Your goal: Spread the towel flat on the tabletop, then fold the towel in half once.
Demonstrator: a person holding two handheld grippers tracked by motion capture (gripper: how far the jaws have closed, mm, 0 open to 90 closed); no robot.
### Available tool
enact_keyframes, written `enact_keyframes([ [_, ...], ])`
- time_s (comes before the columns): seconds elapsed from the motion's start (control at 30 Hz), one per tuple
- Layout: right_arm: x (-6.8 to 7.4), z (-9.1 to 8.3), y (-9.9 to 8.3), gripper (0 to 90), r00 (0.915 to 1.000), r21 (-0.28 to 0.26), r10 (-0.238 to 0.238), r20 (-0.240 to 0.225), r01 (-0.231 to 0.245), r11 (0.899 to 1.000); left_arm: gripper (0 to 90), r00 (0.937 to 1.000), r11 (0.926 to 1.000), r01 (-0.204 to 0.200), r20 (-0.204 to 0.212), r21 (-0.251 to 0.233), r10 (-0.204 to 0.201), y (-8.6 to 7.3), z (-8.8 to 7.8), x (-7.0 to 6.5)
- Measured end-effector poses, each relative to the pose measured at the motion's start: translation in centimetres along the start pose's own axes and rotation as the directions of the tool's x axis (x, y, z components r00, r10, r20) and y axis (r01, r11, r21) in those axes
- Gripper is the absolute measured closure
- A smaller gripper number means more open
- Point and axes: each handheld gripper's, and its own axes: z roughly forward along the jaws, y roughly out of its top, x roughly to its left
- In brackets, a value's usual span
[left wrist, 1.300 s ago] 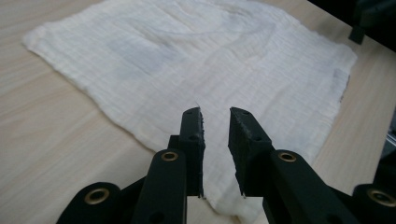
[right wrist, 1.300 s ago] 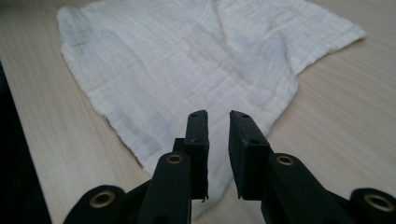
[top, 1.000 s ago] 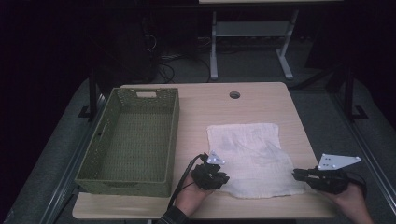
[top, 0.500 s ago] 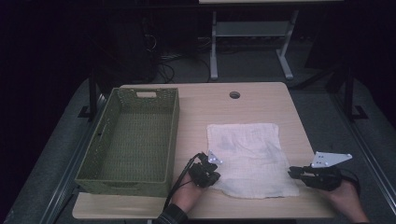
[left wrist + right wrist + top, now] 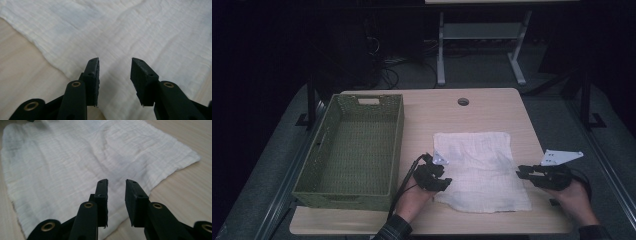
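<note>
In the high view, a white cloth (image 5: pixel 479 170) lies flat on the right half of the desk (image 5: pixel 492 107), its near edge a little short of the desk's front edge and its far edge about midway across. The left gripper (image 5: pixel 445 181) sits at the cloth's near-left edge, the right gripper (image 5: pixel 522 173) at its near-right edge, one at each side. A green woven basket (image 5: pixel 319 175) stands along the desk's left side, just beside the left hand (image 5: pixel 414 200), with a strip of bare wood between it and the cloth. Beyond the cloth, bare wood runs up to a round cable hole (image 5: pixel 463 101); to the right, a narrow margin of wood lies under the right hand (image 5: pixel 572 197).

In the left gripper view, the jaws stand spread, having just been opening, with nothing pinched; cloth (image 5: pixel 140 32) lies beneath and ahead of them. Its edge runs diagonally from upper left toward the jaws, with bare desk (image 5: pixel 22 75) beside it.

In the right gripper view, the jaws stand parted by a narrow gap, having just been opening slightly, gripping nothing. They hover over the cloth's (image 5: pixel 75 162) near edge; a corner (image 5: pixel 195 157) juts to the right, with open desk (image 5: pixel 185 192) around it.
</note>
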Motion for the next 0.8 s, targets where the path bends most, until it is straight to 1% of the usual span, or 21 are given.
enact_keyframes([
  [0.03, -0.3, 0.1, 0.2, 70.8, 1.0000, -0.003, 0.003, 0.000, -0.003, 1.000, 56.3, 0.9999, 0.9999, -0.010, -0.004, -0.006, 0.010, 0.2, 0.0, 0.2],
  [0.13, -1.1, 0.5, 1.0, 69.0, 1.0000, -0.010, 0.006, 0.003, -0.006, 1.000, 54.4, 0.9999, 0.9997, -0.011, -0.008, -0.024, 0.010, 0.7, 0.1, 0.8],
  [0.17, -1.3, 0.6, 1.3, 68.9, 0.9999, -0.007, 0.013, 0.007, -0.012, 1.000, 54.0, 1.0000, 0.9995, 0.001, 0.003, -0.032, 0.000, 0.9, 0.2, 1.1],
  [0.2, -1.6, 0.8, 1.6, 68.8, 0.9999, -0.009, 0.009, 0.010, -0.009, 1.000, 53.6, 0.9999, 0.9993, 0.005, 0.011, -0.037, -0.005, 1.0, 0.3, 1.4],
  [0.3, -2.2, 1.2, 2.3, 66.5, 0.9996, -0.011, 0.017, 0.021, -0.017, 1.000, 52.4, 0.9999, 0.9984, 0.010, 0.015, -0.056, -0.009, 1.5, 0.5, 2.1],
  [0.37, -2.8, 1.6, 2.8, 64.3, 0.9994, -0.014, 0.028, 0.020, -0.028, 1.000, 51.0, 0.9999, 0.9977, -0.004, 0.014, -0.068, 0.005, 1.8, 0.7, 2.5],
  [0.43, -3.5, 2.0, 3.2, 63.8, 0.9986, -0.006, 0.051, 0.014, -0.051, 0.999, 50.9, 1.0000, 0.9978, -0.004, 0.003, -0.067, 0.005, 2.2, 1.0, 2.8],
  [0.47, -3.8, 2.3, 3.4, 63.8, 0.9986, -0.007, 0.049, 0.019, -0.048, 0.999, 51.0, 1.0000, 0.9975, -0.005, -0.006, -0.071, 0.005, 2.4, 1.1, 3.1],
  [0.5, -4.2, 2.6, 3.6, 63.8, 0.9983, -0.003, 0.055, 0.020, -0.055, 0.998, 51.8, 0.9998, 0.9976, -0.006, -0.017, -0.069, 0.005, 2.6, 1.2, 3.3],
  [0.63, -5.3, 3.6, 4.2, 63.2, 0.9971, 0.012, 0.067, 0.035, -0.067, 0.998, 53.4, 0.9993, 0.9976, 0.012, -0.034, -0.068, -0.014, 3.3, 1.8, 4.4],
  [0.67, -5.7, 3.8, 4.4, 63.9, 0.9971, 0.015, 0.066, 0.036, -0.067, 0.998, 53.6, 0.9991, 0.9973, 0.008, -0.042, -0.073, -0.011, 3.6, 2.0, 4.6],
  [0.7, -5.9, 4.1, 4.6, 63.9, 0.9966, 0.021, 0.072, 0.041, -0.073, 0.997, 53.6, 0.9982, 0.9972, 0.009, -0.058, -0.074, -0.013, 3.8, 2.1, 4.9],
  [0.73, -6.3, 4.3, 4.8, 64.0, 0.9965, 0.015, 0.070, 0.047, -0.071, 0.997, 53.6, 0.9964, 0.9969, 0.008, -0.083, -0.078, -0.015, 4.1, 2.2, 5.1],
  [0.77, -6.7, 4.5, 4.9, 64.2, 0.9965, 0.010, 0.070, 0.046, -0.070, 0.997, 53.6, 0.9945, 0.9964, 0.016, -0.102, -0.083, -0.025, 4.4, 2.4, 5.4],
  [0.8, -7.0, 4.8, 5.2, 64.2, 0.9962, 0.007, 0.072, 0.049, -0.072, 0.997, 53.6, 0.9929, 0.9969, 0.015, -0.117, -0.078, -0.024, 4.5, 2.4, 5.7],
])
